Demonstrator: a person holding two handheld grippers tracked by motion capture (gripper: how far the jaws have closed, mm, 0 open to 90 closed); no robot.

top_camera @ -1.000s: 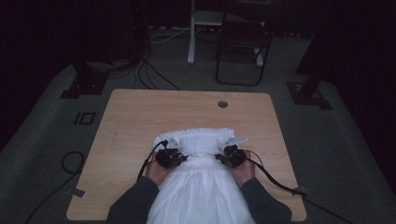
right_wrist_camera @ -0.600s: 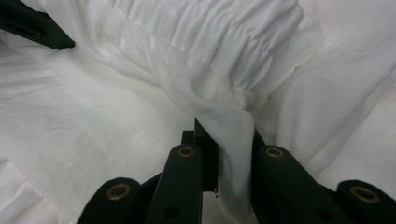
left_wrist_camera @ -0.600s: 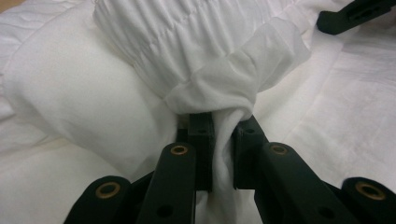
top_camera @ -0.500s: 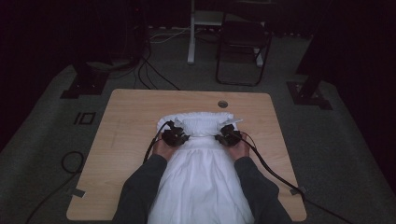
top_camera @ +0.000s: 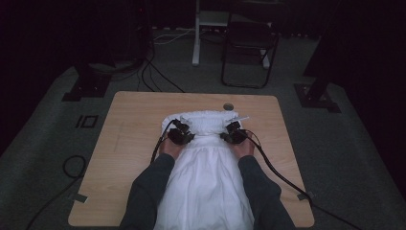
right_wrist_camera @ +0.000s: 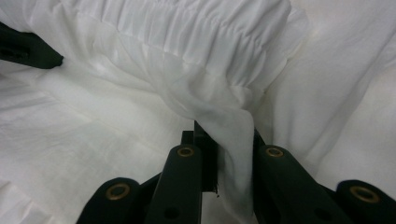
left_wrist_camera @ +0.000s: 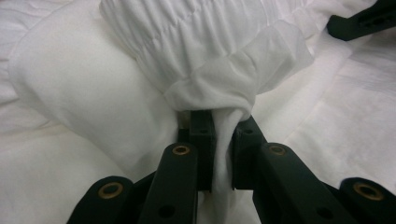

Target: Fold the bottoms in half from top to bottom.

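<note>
Both tongs grip the same white garment (top_camera: 206, 167). Left tongs (left_wrist_camera: 222, 149) pinch a fold of cloth just under the gathered elastic band (left_wrist_camera: 196, 32); right tongs (right_wrist_camera: 224, 154) pinch a like fold under that band at its other end. In the high view, left tongs (top_camera: 180, 135) and right tongs (top_camera: 234, 135) sit at the two ends of the gathered band (top_camera: 207, 120), well apart across its width. The garment lies flat along the middle of the bench (top_camera: 129, 143), its long axis running from the person's edge toward the far edge, gathered end pointing away from the person. Judged step: laying out or folding the gathered end. The next move likely calls for both hands travelling together at equal height, so the band stays straight and the cloth below does not bunch.
</note>
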